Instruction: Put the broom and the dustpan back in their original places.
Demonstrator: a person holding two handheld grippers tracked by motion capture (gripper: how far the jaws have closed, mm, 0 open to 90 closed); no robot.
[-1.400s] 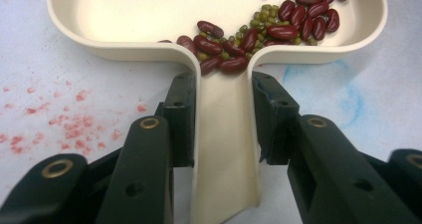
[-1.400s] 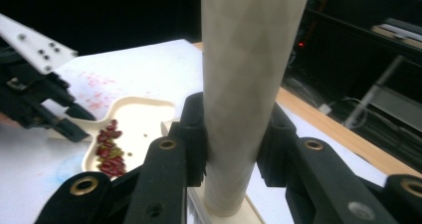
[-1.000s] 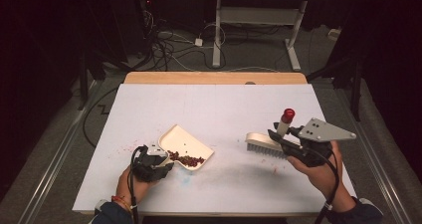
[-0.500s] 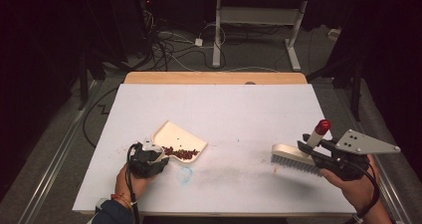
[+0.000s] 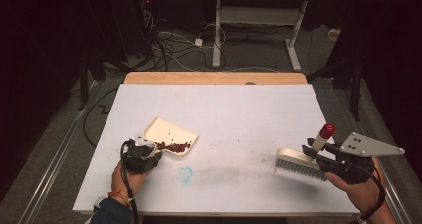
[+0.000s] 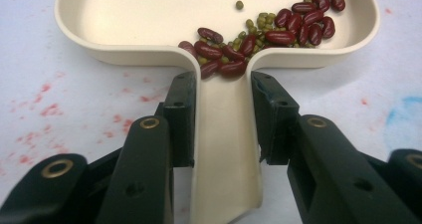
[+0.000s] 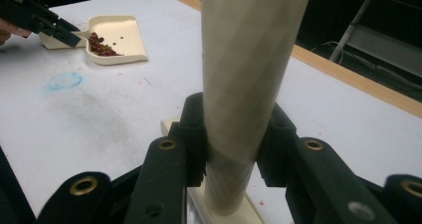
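The table (image 5: 239, 109) carries a white cover, with a strip of bare wood along its far edge. The cover shows a grey smudge near the middle front and a blue ring mark (image 5: 185, 174) just to the left of that smudge.

The dustpan (image 5: 171, 134), cream in colour, lies on the left half of the table with its handle pointing toward the person. The brush (image 5: 298, 163), a cream hand brush with pale bristles facing down, sits near the right front edge, well apart from the dustpan. Its handle (image 7: 249, 74) rises at a tilt and ends in a red cap (image 5: 327, 131).

The left gripper (image 6: 221, 119) is clamped on the dustpan handle; in the left gripper view both pads press the sides of the handle just behind the pan. The right gripper (image 7: 230, 134) is clamped on the brush handle, low down near the brush base. Whether the bristles touch the cover is hard to judge from the high view.

Red kidney beans (image 6: 293, 27) lie heaped in the rear of the pan at the mouth of the handle. Small green beans (image 6: 259, 22), possibly mung beans, are mixed among them.
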